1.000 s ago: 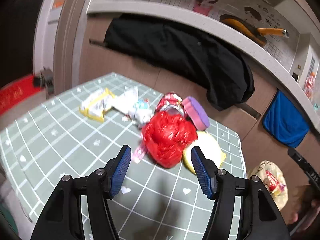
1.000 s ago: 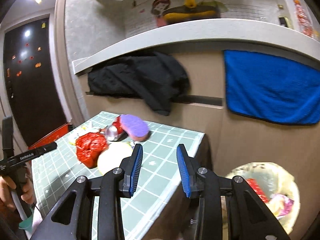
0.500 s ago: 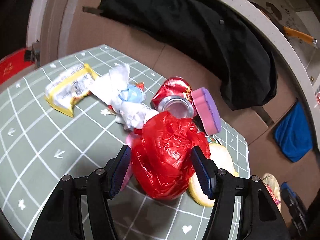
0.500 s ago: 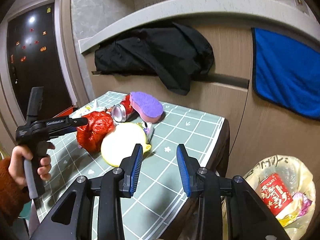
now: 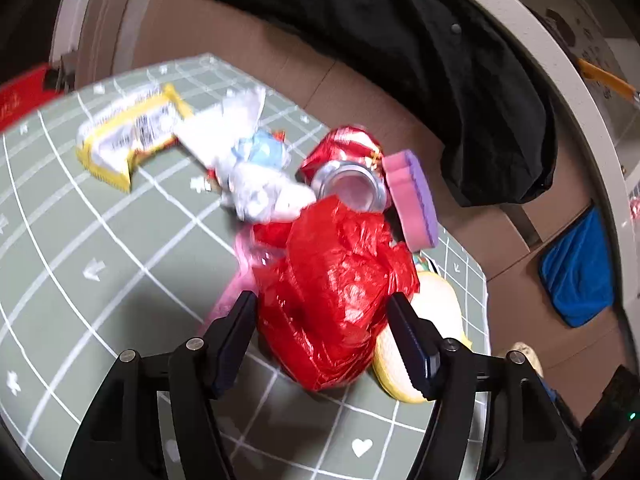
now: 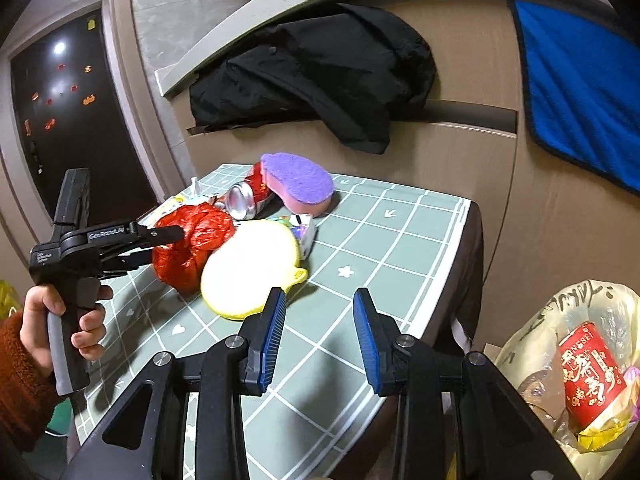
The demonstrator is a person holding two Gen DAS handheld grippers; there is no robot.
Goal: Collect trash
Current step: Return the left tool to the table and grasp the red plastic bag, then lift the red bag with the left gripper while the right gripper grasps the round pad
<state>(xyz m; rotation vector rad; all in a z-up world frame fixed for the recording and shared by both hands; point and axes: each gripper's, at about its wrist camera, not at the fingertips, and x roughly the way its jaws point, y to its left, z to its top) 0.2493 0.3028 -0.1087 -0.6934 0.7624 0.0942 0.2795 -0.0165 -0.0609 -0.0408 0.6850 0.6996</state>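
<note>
A crumpled red plastic bag (image 5: 332,300) lies on the green checked table (image 5: 100,264). My left gripper (image 5: 322,328) is open with its fingers on either side of the bag, which also shows in the right wrist view (image 6: 188,240). Behind it lie a crushed red can (image 5: 348,172), white tissue (image 5: 256,184) and a yellow wrapper (image 5: 128,136). My right gripper (image 6: 318,328) is open and empty above the table's near right part. The trash bag (image 6: 580,372) stands on the floor to the right.
A purple and pink sponge (image 5: 412,200) and a yellow round pad (image 6: 248,268) lie beside the red bag. A black jacket (image 6: 312,76) and a blue towel (image 6: 580,88) hang on the cabinet behind. The table edge (image 6: 460,264) is at the right.
My left gripper has moved forward until its fingers flank the red bag. My right gripper has swung down and left toward the table, still open.
</note>
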